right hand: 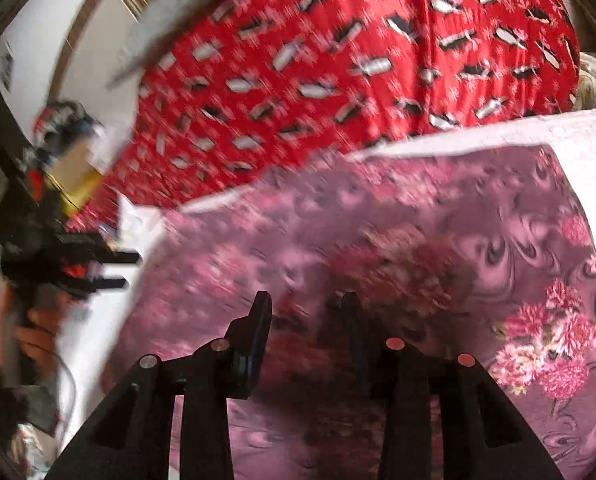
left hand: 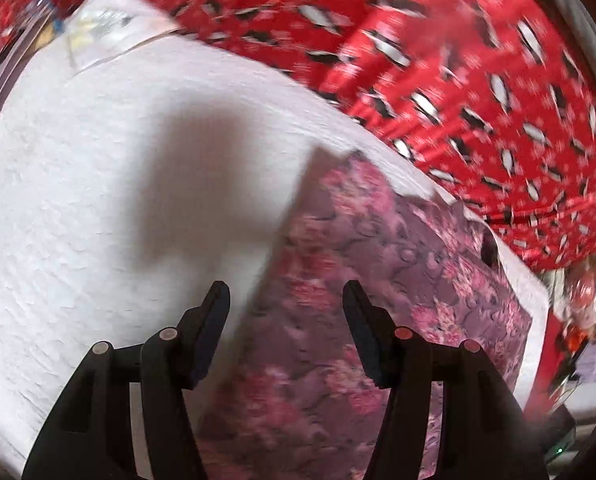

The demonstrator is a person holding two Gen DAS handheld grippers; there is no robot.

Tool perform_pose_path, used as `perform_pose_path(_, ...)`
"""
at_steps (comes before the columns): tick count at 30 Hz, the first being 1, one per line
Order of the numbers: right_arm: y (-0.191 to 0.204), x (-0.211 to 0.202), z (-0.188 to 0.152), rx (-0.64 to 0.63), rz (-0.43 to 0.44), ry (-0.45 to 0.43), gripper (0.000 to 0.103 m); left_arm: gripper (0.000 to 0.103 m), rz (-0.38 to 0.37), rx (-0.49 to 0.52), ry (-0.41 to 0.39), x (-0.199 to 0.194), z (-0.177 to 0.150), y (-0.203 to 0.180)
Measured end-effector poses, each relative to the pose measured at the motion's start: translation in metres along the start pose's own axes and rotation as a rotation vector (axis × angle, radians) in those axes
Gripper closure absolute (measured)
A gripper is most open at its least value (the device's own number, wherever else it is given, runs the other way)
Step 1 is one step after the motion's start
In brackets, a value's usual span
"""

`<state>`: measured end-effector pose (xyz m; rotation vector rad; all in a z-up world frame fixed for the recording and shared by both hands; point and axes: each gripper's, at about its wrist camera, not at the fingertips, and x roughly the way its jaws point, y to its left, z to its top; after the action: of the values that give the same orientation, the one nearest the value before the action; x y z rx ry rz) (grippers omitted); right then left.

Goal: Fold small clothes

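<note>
A purple cloth with pink flowers [left hand: 378, 300] lies flat on a white textured cover [left hand: 98, 200]. It fills most of the right wrist view [right hand: 418, 240]. My left gripper [left hand: 286, 292] is open and empty, hovering over the cloth's left edge. My right gripper [right hand: 306, 304] is open and empty, low over the middle of the cloth. The left gripper also shows in the right wrist view [right hand: 114, 268] at the cloth's left side, held by a hand. Both views are blurred by motion.
A red fabric with black and white marks [left hand: 438, 60] lies behind the white cover and shows in the right wrist view [right hand: 338, 60]. A clear plastic packet [left hand: 98, 28] sits at the far left. Cluttered small objects [right hand: 66, 152] lie left of the cover.
</note>
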<state>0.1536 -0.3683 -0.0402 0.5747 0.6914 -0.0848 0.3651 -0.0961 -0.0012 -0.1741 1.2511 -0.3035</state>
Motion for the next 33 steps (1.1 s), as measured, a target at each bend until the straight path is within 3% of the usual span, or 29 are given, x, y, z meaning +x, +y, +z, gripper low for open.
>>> perform_pose_path(2,-0.002,0.005,0.000,-0.013,-0.013,0.024,0.064,0.045,-0.029,-0.063,0.018,0.005,-0.002,0.022)
perform_pose_path(4,-0.012,0.021,-0.009,0.006,-0.023,0.108,0.064,0.045,-0.055,-0.105,0.037,0.012,-0.004,0.037)
perform_pose_path(7,-0.014,0.005,-0.008,0.045,0.004,0.074,0.062,0.045,-0.132,-0.117,0.088,0.024,-0.012,0.047)
perform_pose_path(8,-0.016,-0.001,-0.006,0.074,0.027,0.057,0.062,0.045,-0.138,-0.097,0.081,0.025,-0.015,0.045)
perform_pose_path(10,-0.016,-0.007,-0.006,0.091,0.071,0.024,0.062,0.031,-0.158,-0.056,0.064,0.022,-0.019,0.039)
perform_pose_path(12,-0.013,-0.004,-0.008,0.064,0.062,0.022,0.062,0.026,-0.202,-0.018,0.089,0.024,-0.024,0.029)
perform_pose_path(14,-0.013,0.012,-0.014,0.031,0.015,0.087,0.064,0.025,-0.205,0.041,0.117,0.028,-0.028,0.017)
perform_pose_path(19,-0.003,0.002,-0.010,0.021,0.047,0.012,0.062,0.026,-0.231,0.169,0.160,0.030,-0.038,-0.006)
perform_pose_path(20,-0.003,0.005,-0.009,0.016,0.037,0.013,0.062,0.031,-0.232,0.193,0.168,0.029,-0.041,-0.014)
perform_pose_path(22,-0.006,0.022,-0.013,0.002,-0.006,0.068,0.065,0.070,-0.179,0.237,0.160,0.026,-0.047,-0.024)
perform_pose_path(24,-0.007,0.022,-0.017,-0.014,0.003,0.029,0.065,0.083,-0.157,0.255,0.156,0.021,-0.050,-0.035)
perform_pose_path(26,-0.006,0.022,-0.016,-0.001,0.005,0.033,0.064,0.084,-0.144,0.258,0.127,0.008,-0.050,-0.045)
perform_pose_path(30,-0.011,0.013,-0.012,0.029,0.018,0.050,0.064,0.085,-0.231,0.275,0.066,-0.029,-0.054,-0.072)
perform_pose_path(33,-0.017,0.002,-0.011,0.045,0.016,0.045,0.063,0.085,-0.253,0.313,0.040,-0.049,-0.060,-0.096)
